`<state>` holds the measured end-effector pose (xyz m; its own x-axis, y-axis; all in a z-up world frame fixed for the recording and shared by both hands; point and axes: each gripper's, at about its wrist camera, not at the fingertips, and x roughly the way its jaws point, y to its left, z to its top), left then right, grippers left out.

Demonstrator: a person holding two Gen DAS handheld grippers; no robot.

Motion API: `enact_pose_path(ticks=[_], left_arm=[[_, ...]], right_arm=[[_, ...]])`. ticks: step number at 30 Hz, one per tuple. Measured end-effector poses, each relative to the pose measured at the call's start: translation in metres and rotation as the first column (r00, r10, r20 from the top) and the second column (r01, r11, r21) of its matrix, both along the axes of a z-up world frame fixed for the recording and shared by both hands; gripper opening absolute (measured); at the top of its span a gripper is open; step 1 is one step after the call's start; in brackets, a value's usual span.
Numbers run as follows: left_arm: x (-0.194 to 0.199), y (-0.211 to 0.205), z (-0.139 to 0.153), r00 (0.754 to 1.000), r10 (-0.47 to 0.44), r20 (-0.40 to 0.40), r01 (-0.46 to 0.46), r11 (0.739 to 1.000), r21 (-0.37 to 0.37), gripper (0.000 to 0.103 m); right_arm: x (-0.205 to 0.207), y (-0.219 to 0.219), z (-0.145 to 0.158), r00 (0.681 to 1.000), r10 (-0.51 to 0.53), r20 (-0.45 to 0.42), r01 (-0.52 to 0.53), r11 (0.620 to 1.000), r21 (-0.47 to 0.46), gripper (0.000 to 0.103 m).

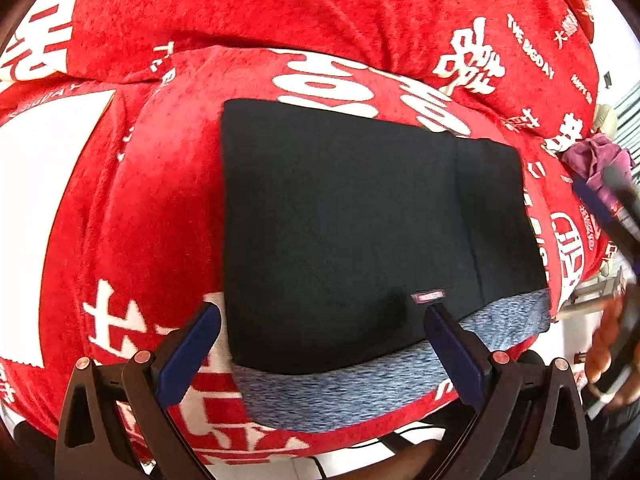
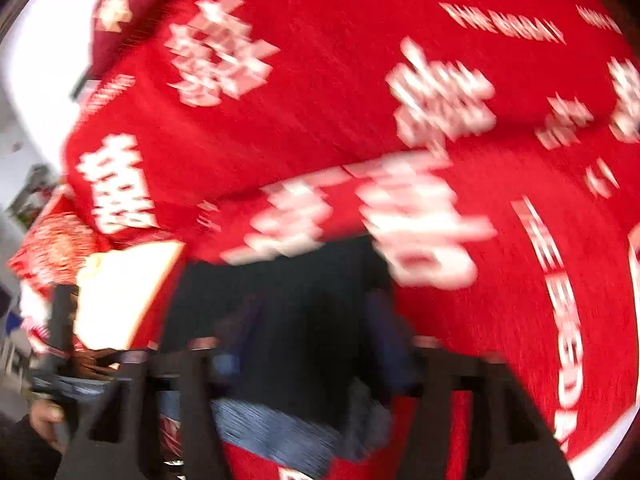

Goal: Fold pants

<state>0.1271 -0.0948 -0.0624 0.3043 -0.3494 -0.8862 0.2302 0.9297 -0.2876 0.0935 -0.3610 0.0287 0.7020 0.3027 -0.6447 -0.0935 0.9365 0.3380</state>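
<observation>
The black pants (image 1: 352,224) lie folded into a flat rectangle on a red blanket (image 1: 160,184), with their blue-grey heathered waistband (image 1: 360,376) along the near edge. My left gripper (image 1: 322,316) hovers over that near edge, open, its blue-padded fingers (image 1: 188,356) spread wide with nothing pressed between them. The right wrist view is blurred. It shows the pants (image 2: 288,300) low in the middle and my right gripper (image 2: 312,320) above them, fingers apart and holding nothing. The right gripper's body also shows blurred at the right edge of the left wrist view.
The red blanket with white characters covers a soft bed, and a thick rolled mass of it (image 1: 280,8) rises behind the pants. A purple cloth (image 1: 600,152) lies at the right edge. A hand (image 1: 608,344) holds the right gripper; another hand (image 2: 44,416) is at lower left.
</observation>
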Motion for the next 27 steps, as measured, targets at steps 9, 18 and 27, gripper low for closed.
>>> enact_pose_path(ticks=[9,18,27], left_arm=[[-0.009,-0.022,-0.01,0.996,-0.084,0.041,0.079,0.992,0.102,0.102],[0.025,0.011,0.007,0.999,0.032,0.021,-0.033,0.999,0.018,0.102],[0.001,0.004,-0.027,0.999,0.031,-0.007,-0.031,0.999,0.027,0.102]], right_arm=[[0.117,0.021,-0.083,0.951,0.128,-0.281,-0.156,0.985,-0.079,0.093],[0.021,0.005,-0.039,0.979,0.156,-0.133,-0.156,0.988,0.009,0.098],[-0.058,0.019,-0.083,0.972,0.192,-0.133,-0.189,0.981,0.032,0.098]])
